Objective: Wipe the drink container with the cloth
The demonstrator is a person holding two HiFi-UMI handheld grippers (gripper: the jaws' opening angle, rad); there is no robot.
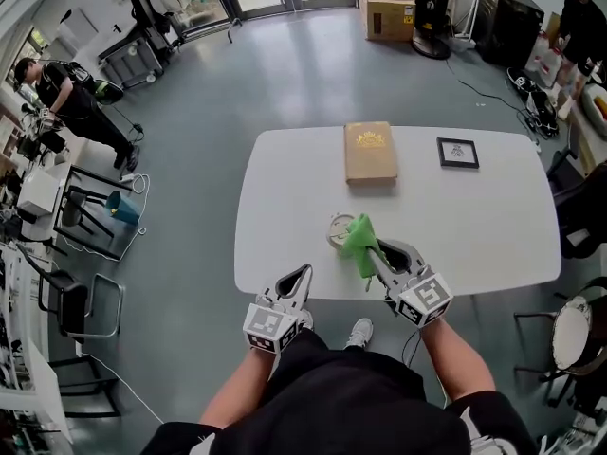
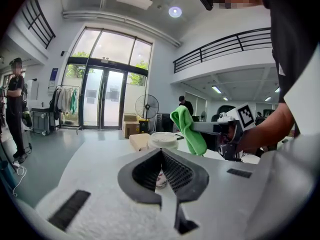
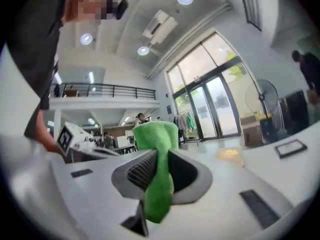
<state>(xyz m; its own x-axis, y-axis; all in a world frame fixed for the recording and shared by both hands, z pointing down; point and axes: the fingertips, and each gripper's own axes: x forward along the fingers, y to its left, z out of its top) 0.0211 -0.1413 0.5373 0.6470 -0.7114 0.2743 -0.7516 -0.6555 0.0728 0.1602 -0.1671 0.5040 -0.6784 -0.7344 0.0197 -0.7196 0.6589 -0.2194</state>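
1. The drink container, a white paper cup with a flat white lid (image 1: 339,229), stands upright on the near part of the table, close to its near edge and about midway along it.
2. A bright green cloth (image 1: 360,243) hangs bunched at the cup's right side. From the head view it overlaps the lid's right edge, but I cannot tell whether it actually touches.
3. The right gripper (image 1: 378,253) pinches that cloth between its jaws. In its own view the green fabric (image 3: 158,176) fills the gap, rising above the tips and trailing down below them.
4. The left gripper (image 1: 302,274) sits at the near table edge, left of the cup and apart from it. Its jaws are closed tip to tip with nothing held, and the cup (image 2: 163,139) shows just beyond them.
5. The table is white with rounded corners (image 1: 493,226).
6. Farther back on it lie a flat tan book (image 1: 370,152) and, to its right, a small black-framed picture (image 1: 457,153).
7. A person in black (image 1: 59,88) stands at the far left of the room.
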